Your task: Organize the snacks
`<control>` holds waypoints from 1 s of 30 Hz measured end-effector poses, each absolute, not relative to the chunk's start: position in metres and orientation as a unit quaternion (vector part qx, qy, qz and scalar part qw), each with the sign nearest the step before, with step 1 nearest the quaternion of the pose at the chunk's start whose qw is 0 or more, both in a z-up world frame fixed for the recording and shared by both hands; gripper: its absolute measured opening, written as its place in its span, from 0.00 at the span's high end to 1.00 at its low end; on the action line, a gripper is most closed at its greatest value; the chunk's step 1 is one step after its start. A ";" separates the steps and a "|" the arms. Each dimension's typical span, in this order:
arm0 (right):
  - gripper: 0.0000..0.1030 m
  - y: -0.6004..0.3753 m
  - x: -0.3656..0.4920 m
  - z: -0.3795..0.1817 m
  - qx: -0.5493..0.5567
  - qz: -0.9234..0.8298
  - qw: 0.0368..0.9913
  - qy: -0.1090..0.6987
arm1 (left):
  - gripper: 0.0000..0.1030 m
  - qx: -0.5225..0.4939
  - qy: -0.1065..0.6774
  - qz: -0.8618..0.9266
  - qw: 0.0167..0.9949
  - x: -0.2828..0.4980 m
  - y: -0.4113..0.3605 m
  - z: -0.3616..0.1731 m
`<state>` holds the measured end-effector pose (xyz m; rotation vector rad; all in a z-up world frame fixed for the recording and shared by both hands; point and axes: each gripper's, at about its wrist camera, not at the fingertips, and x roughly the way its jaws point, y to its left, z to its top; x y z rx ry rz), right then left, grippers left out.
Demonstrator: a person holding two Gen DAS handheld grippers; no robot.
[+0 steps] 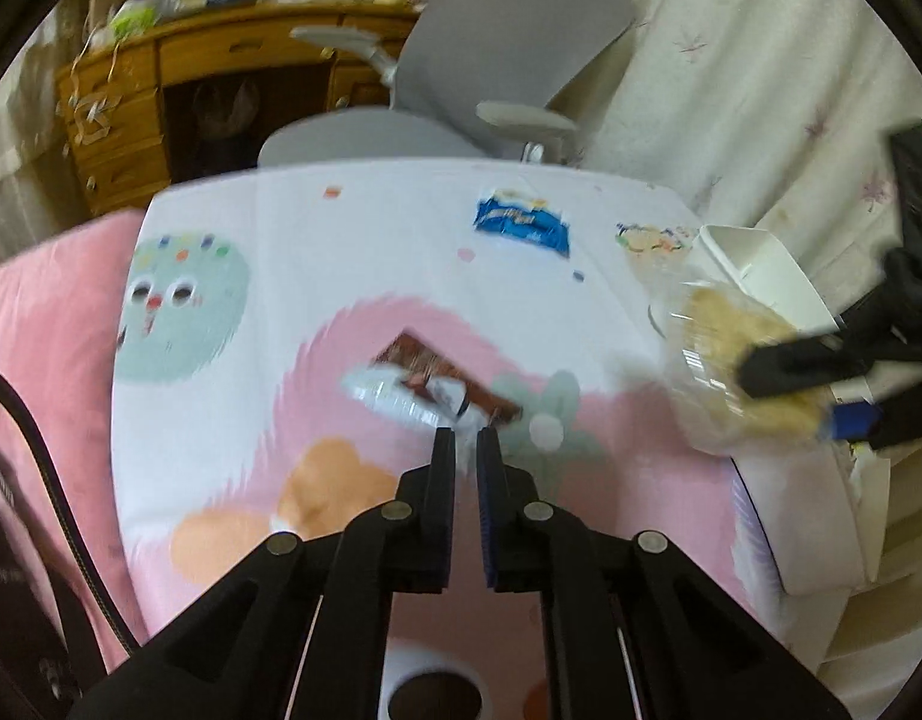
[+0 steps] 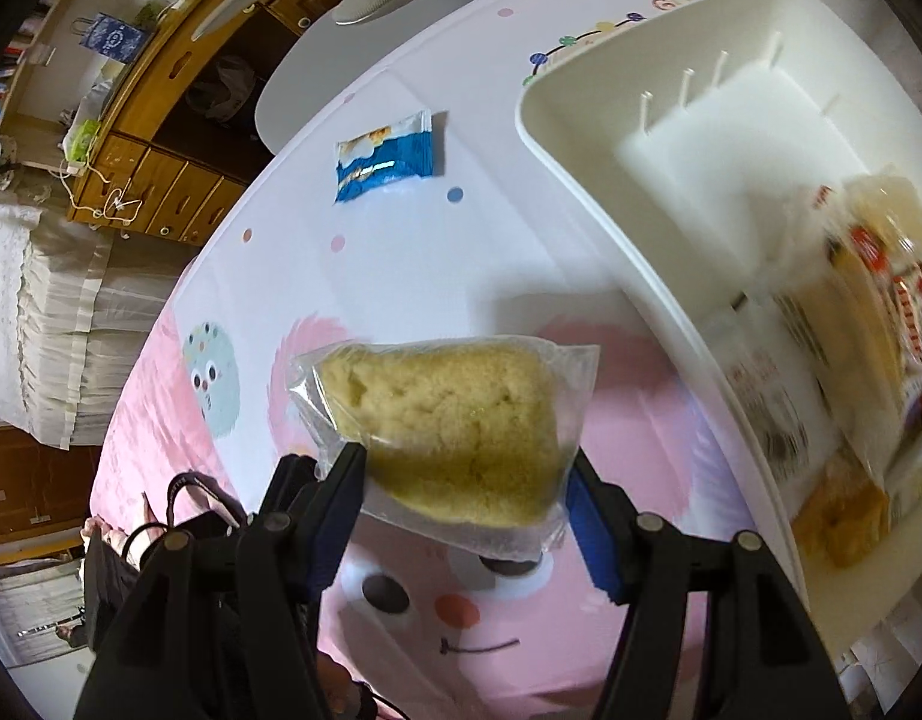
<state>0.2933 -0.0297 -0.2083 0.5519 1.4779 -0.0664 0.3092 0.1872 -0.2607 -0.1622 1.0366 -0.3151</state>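
Your right tongs (image 2: 461,480) are clamped on a cake slice in a clear bag (image 2: 455,420), pads pressing in on both sides, and it's hanging above the worktop (image 2: 401,180) just left of the white bin (image 2: 580,138). So you're mid-carry, I'd say: the bin already has a few packets at its near end, while the far compartment looks bare. Next move is probably to swing the cake over the rim and drop it in gently, since sponge that soft will squash if you squeeze harder or jam it beside the others.

Over on the other side, your left tongs (image 1: 465,435) are pinched tight on the edge of a brown-and-silver snack wrapper (image 1: 437,384). It's too blurred to tell whether it has left the cloth yet. That one looks like the bin's next customer.

One blue packet (image 2: 383,159) is lying alone near the far edge, well apart from everything.

Worktop has a pink and white cartoon cloth. Behind it there's a grey office chair (image 1: 496,60), a cluttered wooden desk (image 1: 221,60) and pale floral curtains (image 1: 730,60).
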 end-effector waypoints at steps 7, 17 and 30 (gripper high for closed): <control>0.38 -0.031 0.241 -0.187 0.212 -0.027 0.728 0.652 | 0.75 -0.102 0.509 -0.106 0.848 0.311 0.195 -0.252; 0.38 -0.057 0.178 -0.172 0.183 -0.022 0.753 0.632 | 0.50 -0.141 0.534 -0.054 0.832 0.346 0.182 -0.260; 0.38 -0.067 0.166 -0.168 0.106 0.039 0.765 0.634 | 0.49 -0.132 0.569 0.047 0.810 0.368 0.155 -0.296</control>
